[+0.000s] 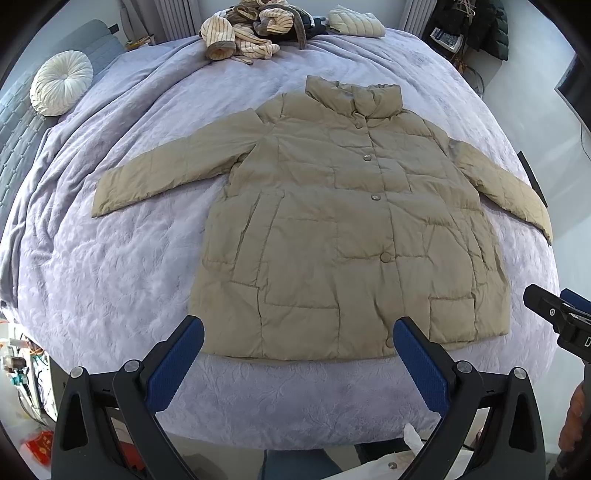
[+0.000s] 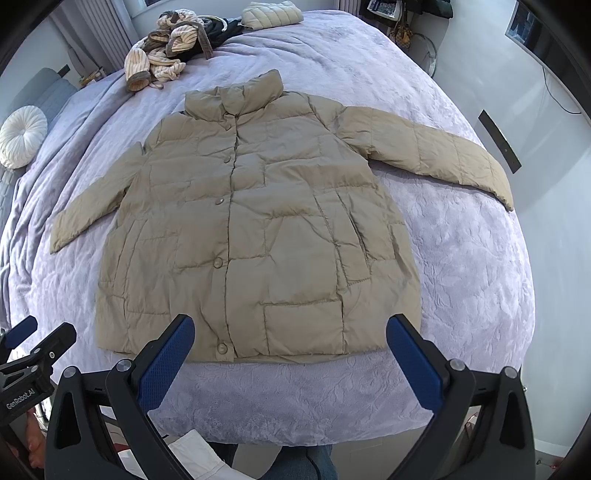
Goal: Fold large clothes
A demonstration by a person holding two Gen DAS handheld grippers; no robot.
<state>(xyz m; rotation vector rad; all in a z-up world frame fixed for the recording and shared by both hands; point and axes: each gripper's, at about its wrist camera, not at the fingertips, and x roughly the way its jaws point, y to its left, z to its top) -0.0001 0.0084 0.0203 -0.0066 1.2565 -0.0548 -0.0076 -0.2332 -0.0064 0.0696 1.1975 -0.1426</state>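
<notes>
A khaki quilted jacket (image 1: 332,221) lies flat and buttoned on the lilac bedspread (image 1: 110,277), collar away from me, both sleeves spread out. It also shows in the right wrist view (image 2: 258,229). My left gripper (image 1: 297,332) is open and empty, hovering over the jacket's hem. My right gripper (image 2: 290,328) is open and empty too, above the hem's right half. The right gripper shows at the edge of the left wrist view (image 1: 561,314), and the left gripper at the edge of the right wrist view (image 2: 33,350).
A heap of striped clothes (image 1: 243,33) and a folded pale quilted jacket (image 1: 356,22) lie at the far end of the bed. A round white cushion (image 1: 61,83) sits at the left. The bed's near edge (image 1: 295,432) is just below the grippers.
</notes>
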